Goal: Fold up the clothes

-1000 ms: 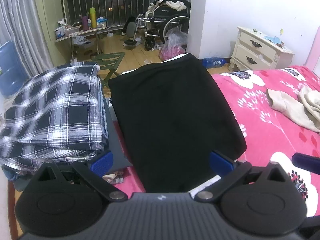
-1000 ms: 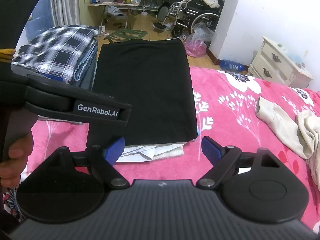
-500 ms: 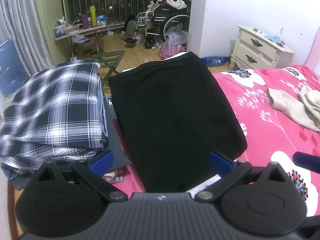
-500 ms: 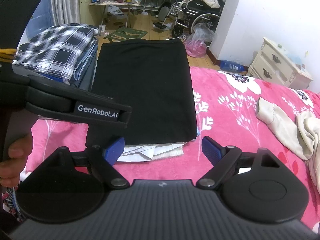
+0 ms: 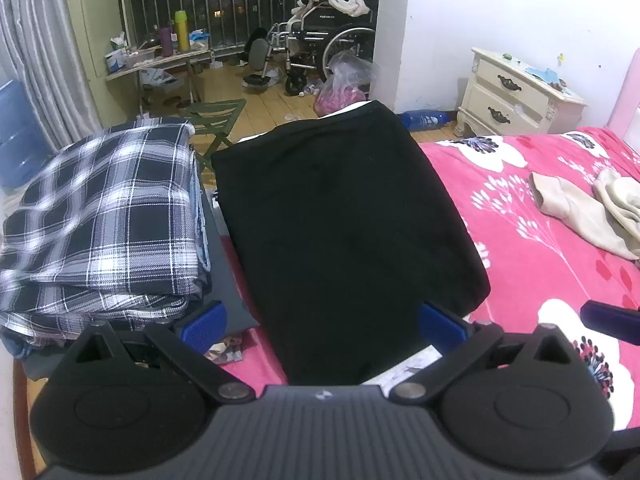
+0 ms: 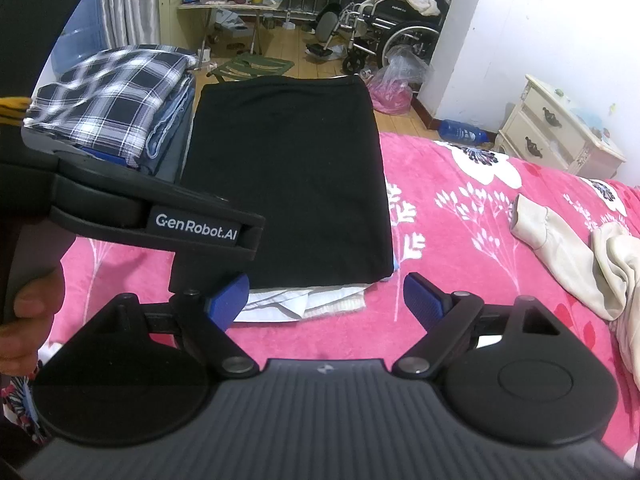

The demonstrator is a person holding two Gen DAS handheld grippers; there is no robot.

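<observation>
Both tools gape wide, holding nothing; left tool (image 6: 224,248) at nine o'clock overlaps the black garment (image 6: 286,176), plaid stack (image 6: 112,100) beyond.

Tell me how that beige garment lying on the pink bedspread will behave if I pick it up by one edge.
The beige garment lies crumpled with soft folds, so it will probably hang limp and unfold. It looks thin, likely light. Nothing rests on it, so it should lift freely.

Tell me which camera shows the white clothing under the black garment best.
The right wrist view: white clothing pokes out beneath the near edge of the black garment. The left wrist view shows only slivers beside its gripper.
</observation>
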